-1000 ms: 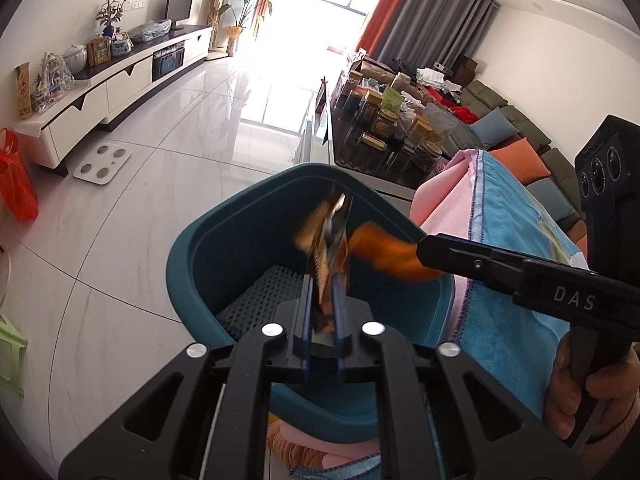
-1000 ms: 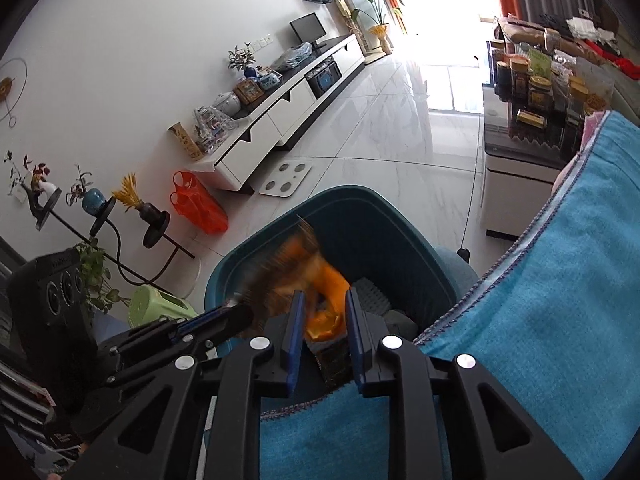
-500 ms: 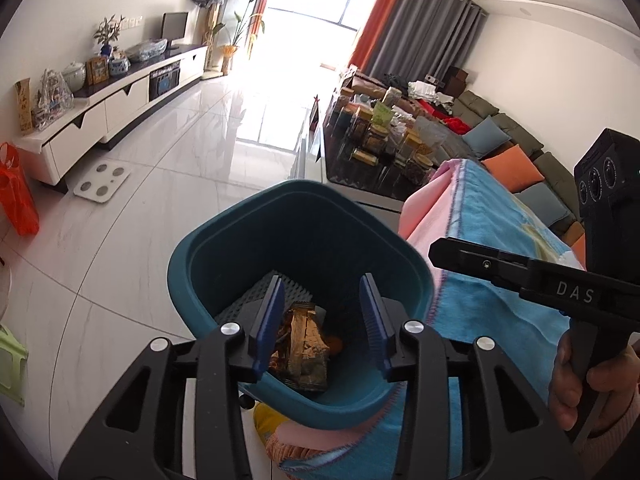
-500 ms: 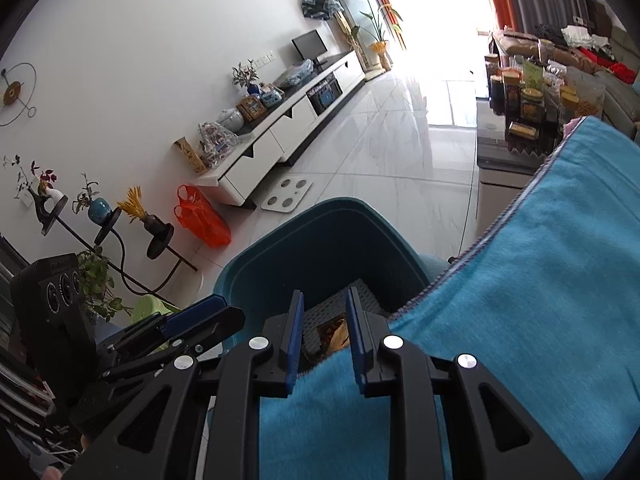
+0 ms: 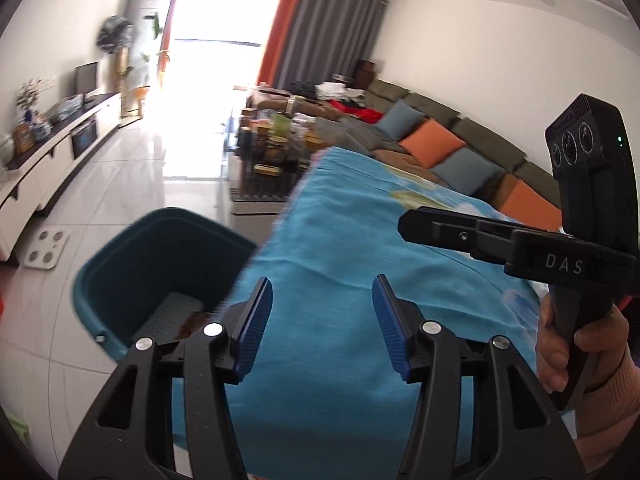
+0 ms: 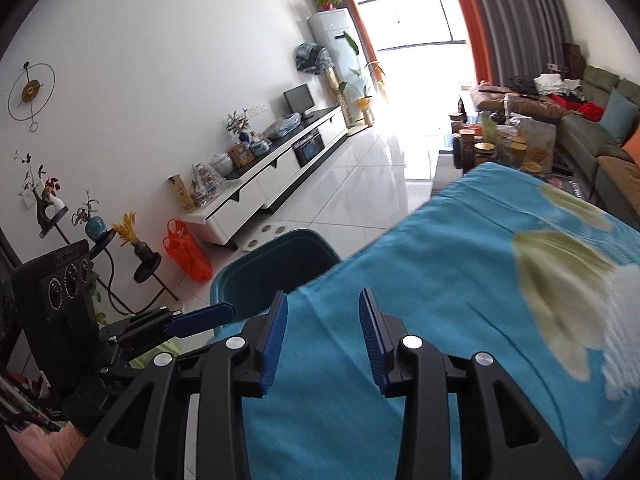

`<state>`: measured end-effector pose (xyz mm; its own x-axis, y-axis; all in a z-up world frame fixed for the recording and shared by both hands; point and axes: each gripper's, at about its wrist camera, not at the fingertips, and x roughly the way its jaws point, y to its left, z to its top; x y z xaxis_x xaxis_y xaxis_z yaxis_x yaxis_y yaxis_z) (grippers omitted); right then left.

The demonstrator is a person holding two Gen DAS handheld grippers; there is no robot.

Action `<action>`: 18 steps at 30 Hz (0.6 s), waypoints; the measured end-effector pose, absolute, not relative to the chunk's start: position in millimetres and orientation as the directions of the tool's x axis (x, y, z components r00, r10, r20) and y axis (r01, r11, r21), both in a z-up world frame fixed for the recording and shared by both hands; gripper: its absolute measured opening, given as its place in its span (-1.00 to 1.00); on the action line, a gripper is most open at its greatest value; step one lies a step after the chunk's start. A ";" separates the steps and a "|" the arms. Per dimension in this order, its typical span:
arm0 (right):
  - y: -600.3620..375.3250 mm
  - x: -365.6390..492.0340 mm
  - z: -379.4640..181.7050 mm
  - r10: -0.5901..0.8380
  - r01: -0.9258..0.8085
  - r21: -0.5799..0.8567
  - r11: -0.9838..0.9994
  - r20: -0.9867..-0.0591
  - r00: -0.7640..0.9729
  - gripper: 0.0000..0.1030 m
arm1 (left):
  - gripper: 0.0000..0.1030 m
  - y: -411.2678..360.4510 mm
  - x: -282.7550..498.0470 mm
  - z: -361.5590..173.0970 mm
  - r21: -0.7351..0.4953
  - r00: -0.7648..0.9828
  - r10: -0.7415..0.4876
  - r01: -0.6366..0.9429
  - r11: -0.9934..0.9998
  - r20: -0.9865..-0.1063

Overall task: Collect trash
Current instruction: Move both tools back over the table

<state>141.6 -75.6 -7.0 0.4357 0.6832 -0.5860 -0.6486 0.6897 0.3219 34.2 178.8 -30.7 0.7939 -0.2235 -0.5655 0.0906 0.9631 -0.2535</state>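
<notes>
Trash (image 5: 196,322) lies in the teal bin (image 5: 120,264); left gripper (image 5: 322,320) and right gripper (image 6: 322,338) opening, empty; no trash visible on the blue cloth (image 5: 360,240).

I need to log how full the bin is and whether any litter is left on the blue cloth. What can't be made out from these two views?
- Teal bin contents: left wrist view shows a brown scrap; the blue cloth and left tool hide the rest.
- Right wrist view: cloth covers the bin's inside.
- Cloth's near part: cut off by both tools.

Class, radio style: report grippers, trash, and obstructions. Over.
Left gripper and right gripper empty, jaws opening over blue cloth. Brown trash lies in teal bin. Nothing in the way.
</notes>
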 end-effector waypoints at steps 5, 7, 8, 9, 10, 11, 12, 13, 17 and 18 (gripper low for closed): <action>-135.1 126.9 -3.6 0.636 -0.583 0.309 0.751 -0.572 0.517 -0.29 | 0.00 126.1 43.1 -33.6 -0.258 0.748 -0.329 0.215 0.942 -0.577; -157.8 123.5 -3.5 0.609 -0.551 0.299 0.779 -0.573 0.549 -0.29 | 0.00 105.5 44.1 -36.4 -0.255 0.729 -0.362 0.260 0.932 -0.581; -171.0 121.3 -3.7 0.592 -0.530 0.297 0.795 -0.575 0.566 -0.29 | 0.00 93.2 44.9 -37.1 -0.253 0.717 -0.381 0.285 0.925 -0.584; -182.5 118.4 -4.1 0.576 -0.509 0.295 0.809 -0.576 0.581 -0.29 | 0.00 82.2 45.8 -37.6 -0.251 0.706 -0.398 0.309 0.917 -0.586; -196.1 115.6 -4.5 0.559 -0.486 0.295 0.823 -0.575 0.597 -0.29 | 0.00 73.4 47.3 -38.2 -0.250 0.694 -0.416 0.333 0.909 -0.587; -208.8 113.8 -4.8 0.540 -0.461 0.294 0.837 -0.576 0.613 -0.29 | 0.00 63.0 49.3 -39.0 -0.252 0.684 -0.430 0.350 0.902 -0.589; -220.9 112.1 -6.3 0.521 -0.438 0.291 0.851 -0.577 0.629 -0.29 | 0.00 53.4 50.4 -40.1 -0.256 0.673 -0.445 0.367 0.894 -0.591; -234.6 110.5 -7.6 0.504 -0.414 0.291 0.862 -0.576 0.644 -0.29 | 0.00 45.4 51.2 -40.9 -0.260 0.661 -0.461 0.385 0.886 -0.592; -283.5 102.5 -13.7 0.427 -0.309 0.296 0.904 -0.575 0.698 -0.27 | 0.00 13.2 56.8 -43.2 -0.274 0.616 -0.513 0.445 0.853 -0.597; -295.5 101.0 -15.9 0.408 -0.281 0.300 0.912 -0.576 0.708 -0.27 | 0.01 5.8 59.2 -42.5 -0.278 0.606 -0.525 0.457 0.845 -0.598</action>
<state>101.0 -295.5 -15.9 0.7085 0.4079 -0.5759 -0.2809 0.9116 0.3002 59.2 5.8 -42.5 0.6062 -0.5248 -0.5976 0.4572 0.8448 -0.2781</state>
